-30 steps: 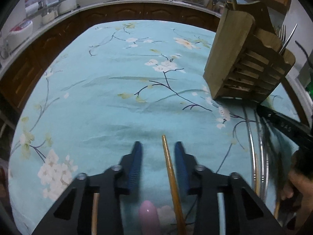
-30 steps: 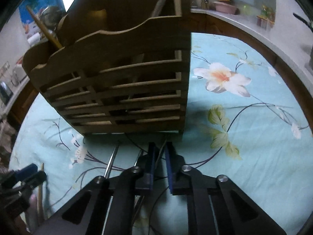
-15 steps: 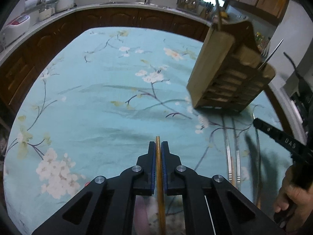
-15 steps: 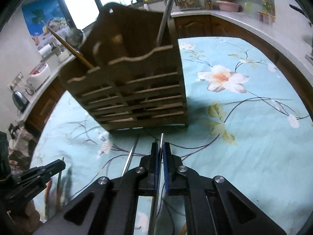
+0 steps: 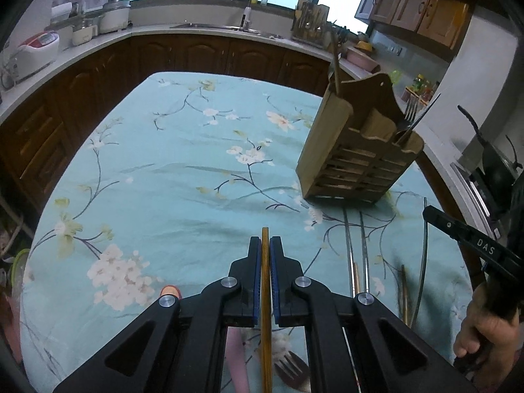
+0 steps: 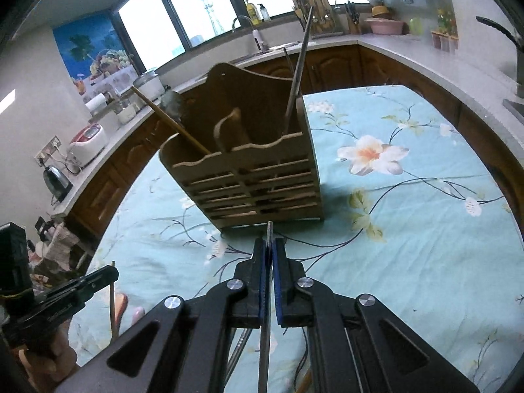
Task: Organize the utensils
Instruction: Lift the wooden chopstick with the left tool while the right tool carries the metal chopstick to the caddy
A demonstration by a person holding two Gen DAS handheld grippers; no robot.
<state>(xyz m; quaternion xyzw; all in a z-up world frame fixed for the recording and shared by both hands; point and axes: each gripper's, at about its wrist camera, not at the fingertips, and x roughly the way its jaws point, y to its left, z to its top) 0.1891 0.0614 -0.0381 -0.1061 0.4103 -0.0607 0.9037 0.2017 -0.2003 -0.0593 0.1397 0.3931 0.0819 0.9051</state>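
carrying two utensils at once, step in hand: pick-up done, transfer to holder pending.

- left gripper (image 5: 265, 252): fingers closed tight on a wooden chopstick (image 5: 265, 314), which runs straight out between them and back under the tool.
- right gripper (image 6: 268, 255): fingers closed tight on a thin metal chopstick (image 6: 266, 311), tip just proud of the pads.
- wooden utensil holder (image 6: 249, 180): upright on the floral desk (image 6: 409, 245), far of both grippers; already holds a wooden-handled utensil at left, a metal rod at right; a fork shows in the left wrist view.
- loose items still on the desk: metal chopsticks (image 5: 355, 249), a pink handle (image 5: 237, 357), a wooden fork (image 5: 291, 370).

next move, judged: tip each stick upright over a compartment, lower it, then let go.
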